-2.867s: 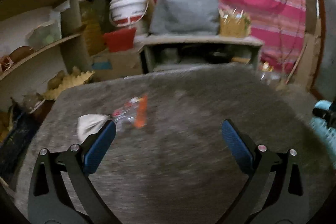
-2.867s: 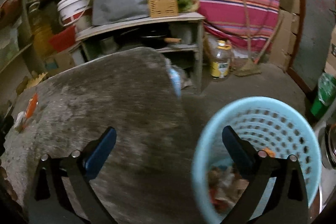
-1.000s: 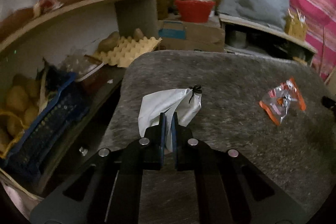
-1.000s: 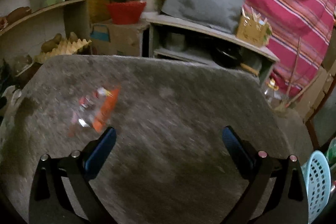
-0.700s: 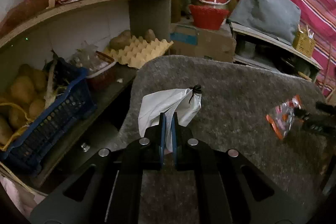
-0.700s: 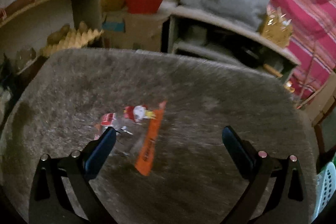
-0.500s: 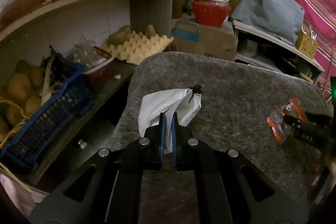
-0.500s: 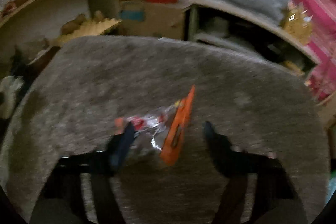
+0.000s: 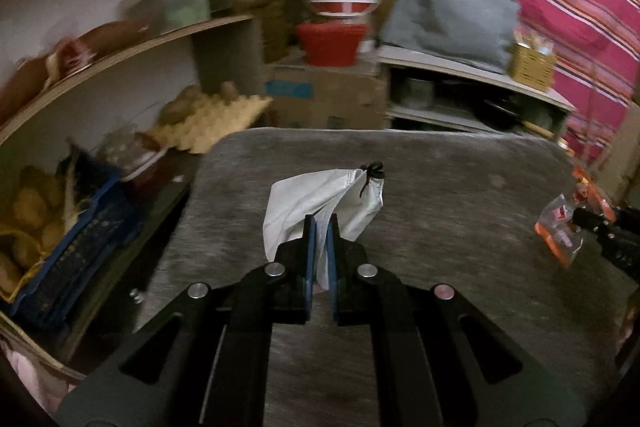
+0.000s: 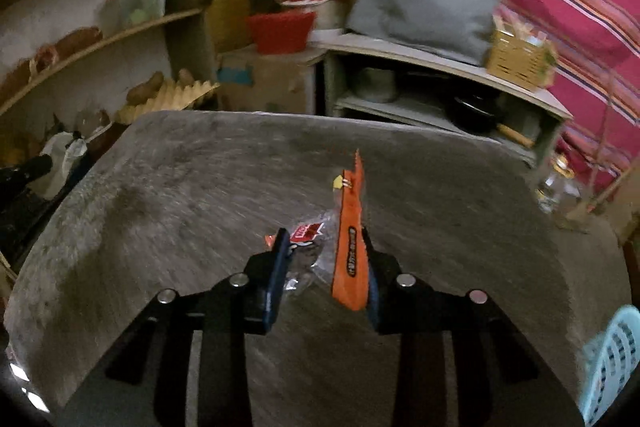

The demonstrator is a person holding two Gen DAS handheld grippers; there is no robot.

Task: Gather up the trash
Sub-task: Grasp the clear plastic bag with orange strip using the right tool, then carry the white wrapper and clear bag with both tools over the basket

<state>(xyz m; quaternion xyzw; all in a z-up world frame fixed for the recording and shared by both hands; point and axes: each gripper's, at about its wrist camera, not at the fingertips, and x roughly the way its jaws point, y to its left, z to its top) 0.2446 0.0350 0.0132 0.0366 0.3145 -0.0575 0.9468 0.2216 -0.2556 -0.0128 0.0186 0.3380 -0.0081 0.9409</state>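
My left gripper (image 9: 320,227) is shut on a white crumpled bag (image 9: 320,199) tied with a black knot, held above the grey table (image 9: 440,187). My right gripper (image 10: 324,243) has closed around an orange and clear plastic wrapper (image 10: 348,239), which stands up between its fingers over the grey table (image 10: 200,187). The wrapper (image 9: 564,223) and the right gripper show at the right edge of the left wrist view. The white bag (image 10: 60,155) shows at the far left of the right wrist view.
A light blue mesh basket (image 10: 612,363) is at the lower right, below the table. Shelves with potatoes in a blue crate (image 9: 60,235) and an egg tray (image 9: 216,119) stand left. A low shelf (image 10: 440,95) with a grey cushion stands behind.
My right gripper moved in over the wrapper and closed its fingers on it, lifting it upright. My left gripper keeps its hold on the white bag and swung slightly right.
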